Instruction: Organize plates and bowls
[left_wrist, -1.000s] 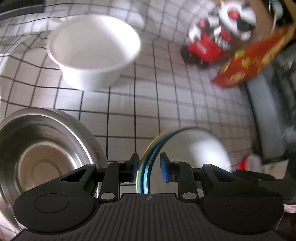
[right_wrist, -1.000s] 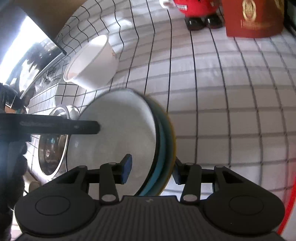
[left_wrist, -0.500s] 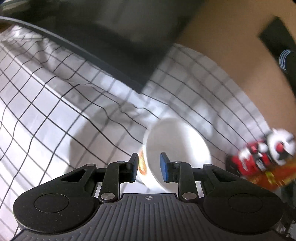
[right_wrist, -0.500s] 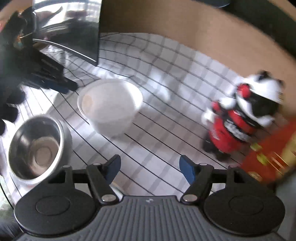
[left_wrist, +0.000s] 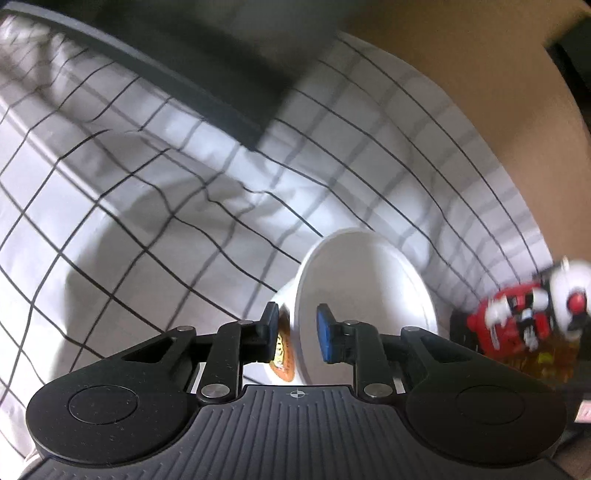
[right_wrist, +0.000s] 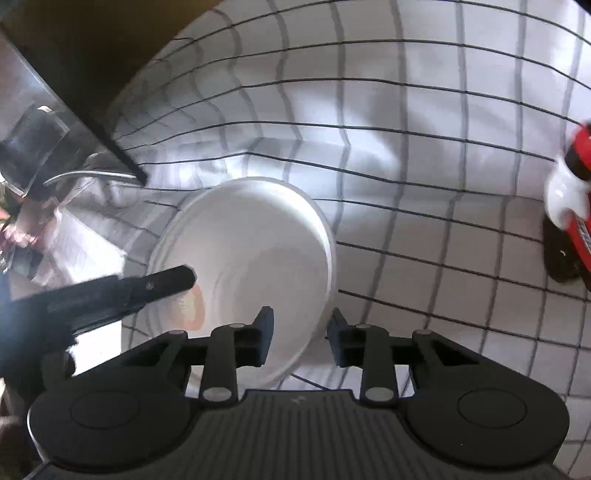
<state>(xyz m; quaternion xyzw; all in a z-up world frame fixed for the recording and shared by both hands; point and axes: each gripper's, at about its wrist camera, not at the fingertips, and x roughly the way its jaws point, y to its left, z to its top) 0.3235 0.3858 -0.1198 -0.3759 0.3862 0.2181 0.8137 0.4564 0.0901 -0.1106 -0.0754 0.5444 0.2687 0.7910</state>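
Observation:
A white bowl (left_wrist: 369, 295) with an orange logo on its outer wall stands on the white grid-patterned cloth (left_wrist: 110, 221). My left gripper (left_wrist: 299, 334) straddles the bowl's left wall, one pad outside by the logo and the blue pad inside; its jaws are closing and a small gap still shows. From the right wrist, the same white bowl (right_wrist: 251, 240) fills the middle. My right gripper (right_wrist: 300, 334) has closed around the near right rim. One of the left gripper's fingers (right_wrist: 170, 280) reaches in over the bowl's left side.
A red and white toy figure (left_wrist: 532, 310) stands right of the bowl, also seen as the toy figure (right_wrist: 569, 206), with a red and yellow packet (left_wrist: 546, 362) below it. A dark box edge (left_wrist: 207, 74) lies behind. A shiny dark panel (right_wrist: 55, 147) stands at the left.
Both grippers left the plate stack and the steel bowl and swung over to the white bowl. The right jaws opened wide, then narrowed around the bowl's rim. The left gripper came onto the opposite wall.

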